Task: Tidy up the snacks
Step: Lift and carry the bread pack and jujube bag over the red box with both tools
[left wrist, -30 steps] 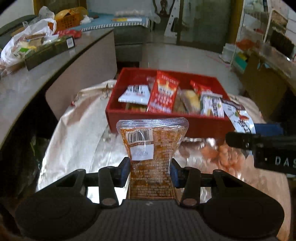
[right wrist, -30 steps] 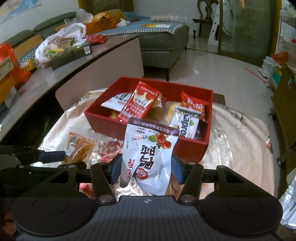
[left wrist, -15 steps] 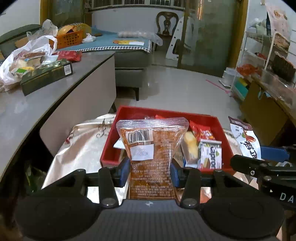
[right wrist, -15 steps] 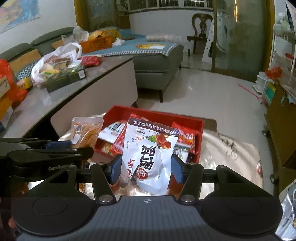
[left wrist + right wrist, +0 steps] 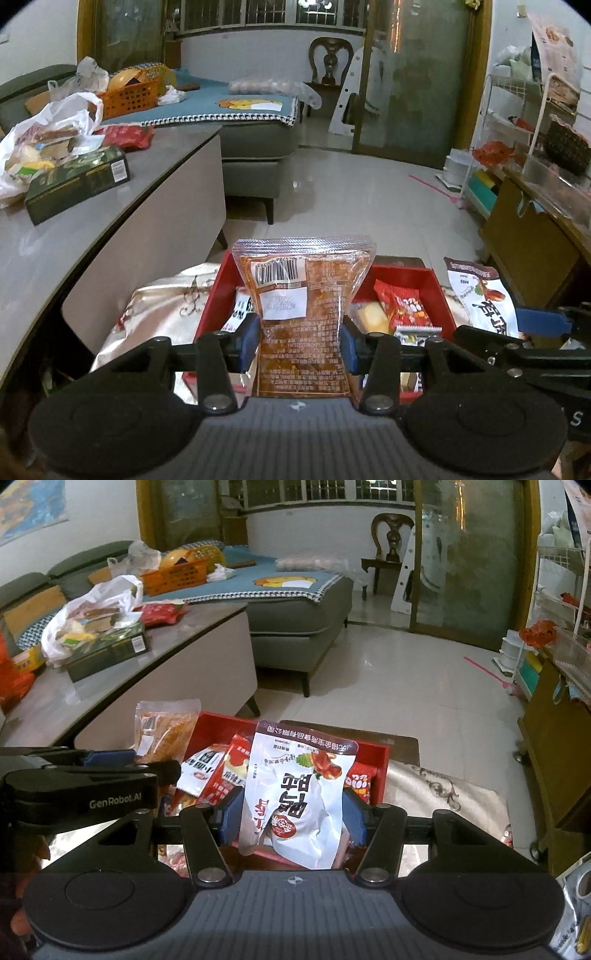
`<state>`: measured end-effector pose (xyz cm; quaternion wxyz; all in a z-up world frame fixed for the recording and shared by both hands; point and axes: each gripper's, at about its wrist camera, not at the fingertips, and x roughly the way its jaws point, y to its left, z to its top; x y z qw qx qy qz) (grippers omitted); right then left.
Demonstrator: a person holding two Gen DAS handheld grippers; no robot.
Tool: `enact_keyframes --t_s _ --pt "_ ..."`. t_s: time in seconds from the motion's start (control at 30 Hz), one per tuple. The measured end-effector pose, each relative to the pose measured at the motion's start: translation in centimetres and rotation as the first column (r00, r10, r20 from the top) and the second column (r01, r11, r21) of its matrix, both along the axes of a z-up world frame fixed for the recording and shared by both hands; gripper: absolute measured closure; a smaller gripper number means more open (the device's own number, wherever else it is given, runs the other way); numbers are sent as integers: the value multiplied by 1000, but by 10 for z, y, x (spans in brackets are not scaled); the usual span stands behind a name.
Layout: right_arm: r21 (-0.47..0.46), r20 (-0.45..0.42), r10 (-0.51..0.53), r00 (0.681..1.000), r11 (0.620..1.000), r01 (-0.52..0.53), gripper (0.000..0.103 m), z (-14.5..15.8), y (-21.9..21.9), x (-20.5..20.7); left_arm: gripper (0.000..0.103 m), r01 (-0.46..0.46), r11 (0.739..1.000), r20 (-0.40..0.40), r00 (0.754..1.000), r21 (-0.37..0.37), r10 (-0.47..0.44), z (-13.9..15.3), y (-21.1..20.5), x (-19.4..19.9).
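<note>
My left gripper (image 5: 300,345) is shut on an orange-brown clear snack pouch (image 5: 303,317) with a barcode label, held upright above the red box (image 5: 216,295). My right gripper (image 5: 291,821) is shut on a white snack bag (image 5: 299,797) with red print, held upright over the same red box (image 5: 380,771). The box holds several snack packets. The orange pouch (image 5: 166,727) and the left gripper body show at the left of the right wrist view. The white bag (image 5: 484,299) shows at the right of the left wrist view.
The box sits on a low table under a shiny patterned cloth (image 5: 443,794). A grey counter (image 5: 92,221) with a dark green box (image 5: 77,181) and a plastic bag stands to the left. A wooden cabinet (image 5: 554,746) is on the right, a sofa (image 5: 251,125) beyond.
Both grippers have risen and tilted up with their packets. The red box has dropped lower in both views and more of the room shows.
</note>
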<state>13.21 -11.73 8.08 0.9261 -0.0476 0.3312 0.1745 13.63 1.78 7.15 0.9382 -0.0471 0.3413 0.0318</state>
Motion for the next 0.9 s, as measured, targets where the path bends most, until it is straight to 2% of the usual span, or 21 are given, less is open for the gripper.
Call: enact_keyframes --t_s 0.9 --pt "-3 -17 -34 999 999 34 40 -7 2 39 64 -14 999 15 1000 36 13 -1 -8 44"
